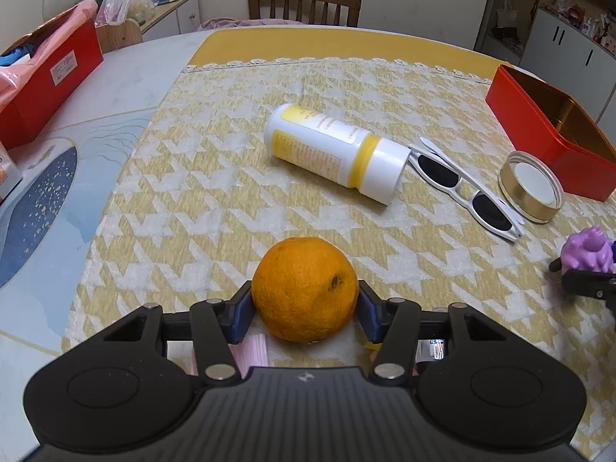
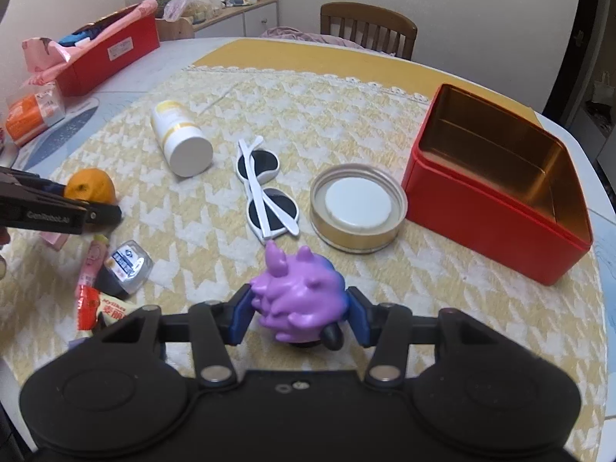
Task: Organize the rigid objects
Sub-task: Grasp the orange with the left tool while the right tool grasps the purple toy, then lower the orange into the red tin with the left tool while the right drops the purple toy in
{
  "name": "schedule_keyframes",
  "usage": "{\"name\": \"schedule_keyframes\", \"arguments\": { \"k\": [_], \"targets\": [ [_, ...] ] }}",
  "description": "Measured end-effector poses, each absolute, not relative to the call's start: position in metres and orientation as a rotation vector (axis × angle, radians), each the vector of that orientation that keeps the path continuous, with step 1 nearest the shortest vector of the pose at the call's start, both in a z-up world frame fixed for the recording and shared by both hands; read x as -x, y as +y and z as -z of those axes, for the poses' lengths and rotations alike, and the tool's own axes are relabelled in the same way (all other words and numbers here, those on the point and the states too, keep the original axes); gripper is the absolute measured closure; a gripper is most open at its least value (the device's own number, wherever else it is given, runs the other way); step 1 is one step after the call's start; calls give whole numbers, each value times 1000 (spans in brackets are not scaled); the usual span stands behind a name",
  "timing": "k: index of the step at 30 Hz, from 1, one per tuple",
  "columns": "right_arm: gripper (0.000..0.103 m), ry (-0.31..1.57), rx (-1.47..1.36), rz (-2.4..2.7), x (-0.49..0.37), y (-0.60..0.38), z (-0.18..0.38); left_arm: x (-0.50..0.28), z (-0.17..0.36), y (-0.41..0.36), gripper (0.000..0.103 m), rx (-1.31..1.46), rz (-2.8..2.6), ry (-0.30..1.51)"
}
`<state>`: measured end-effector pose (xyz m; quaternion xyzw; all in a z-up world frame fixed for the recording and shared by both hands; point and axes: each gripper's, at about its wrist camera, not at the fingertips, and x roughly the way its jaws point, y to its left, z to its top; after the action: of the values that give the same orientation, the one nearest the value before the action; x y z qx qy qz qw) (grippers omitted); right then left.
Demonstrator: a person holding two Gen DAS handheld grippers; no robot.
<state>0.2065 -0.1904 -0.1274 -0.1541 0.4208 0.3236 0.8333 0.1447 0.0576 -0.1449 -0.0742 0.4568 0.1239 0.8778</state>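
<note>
My left gripper (image 1: 306,304) is shut on an orange (image 1: 305,288), just above the yellow houndstooth cloth (image 1: 192,192). My right gripper (image 2: 300,308) is shut on a purple spiky toy figure (image 2: 296,292); the toy also shows in the left wrist view (image 1: 587,250). A white and yellow bottle (image 1: 335,152) lies on its side mid-cloth. White sunglasses (image 1: 462,188) lie next to it. A gold jar lid (image 2: 358,208) sits upside down beside an open, empty red tin box (image 2: 496,192).
Small snack packets and a sachet (image 2: 111,273) lie on the cloth at the left. A second red box (image 2: 111,54) with pink cloth stands at the far left. A wooden chair (image 1: 304,4) stands behind the table. An orange packet (image 2: 30,115) lies near the left edge.
</note>
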Motion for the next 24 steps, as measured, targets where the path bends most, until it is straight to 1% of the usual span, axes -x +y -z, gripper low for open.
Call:
{"name": "schedule_keyframes", "arguments": {
  "k": [4, 12, 18, 24],
  "targets": [
    [53, 879, 306, -707, -209, -197, 119, -146, 139, 52, 50, 164, -263, 950],
    [53, 841, 263, -709, -228, -224, 86, -163, 107, 30, 50, 150, -238, 929],
    [53, 803, 234, -658, -260, -251, 61, -194, 79, -1, 50, 125, -167, 897],
    [53, 771, 210, -595, -296, -276, 51, -240, 60, -34, 50, 128, -93, 876]
  ]
}}
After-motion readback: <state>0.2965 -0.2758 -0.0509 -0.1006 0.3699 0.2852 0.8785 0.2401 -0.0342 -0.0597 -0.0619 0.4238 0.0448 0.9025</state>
